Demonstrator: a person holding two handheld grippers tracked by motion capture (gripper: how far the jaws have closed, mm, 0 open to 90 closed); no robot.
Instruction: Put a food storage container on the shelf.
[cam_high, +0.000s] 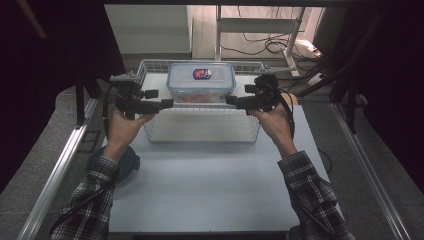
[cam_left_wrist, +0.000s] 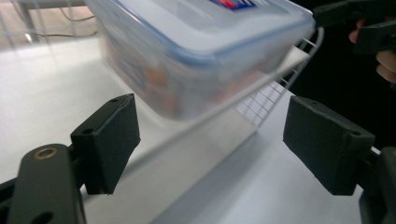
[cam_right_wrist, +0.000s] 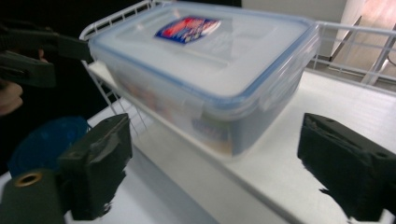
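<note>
A clear plastic box (cam_high: 201, 81) with a blue-rimmed lid and a red and blue label sits in the back half of a white wire basket (cam_high: 150, 131). Something orange shows blurred through its wall. My left gripper (cam_high: 170, 103) is open at the box's left side and my right gripper (cam_high: 229, 100) is open at its right side; neither touches it. In the left gripper view the box (cam_left_wrist: 196, 46) lies ahead of the open gripper (cam_left_wrist: 217, 144). In the right gripper view the box (cam_right_wrist: 205, 60) lies beyond the open gripper (cam_right_wrist: 219, 163), with nothing between the jaws.
The basket's wire walls (cam_right_wrist: 355, 32) surround the box, and it stands on a pale table (cam_high: 210, 190). A blue round object (cam_high: 131, 161) lies at the table's left edge, under the left forearm. Cables and a metal frame (cam_high: 280, 45) are beyond the table.
</note>
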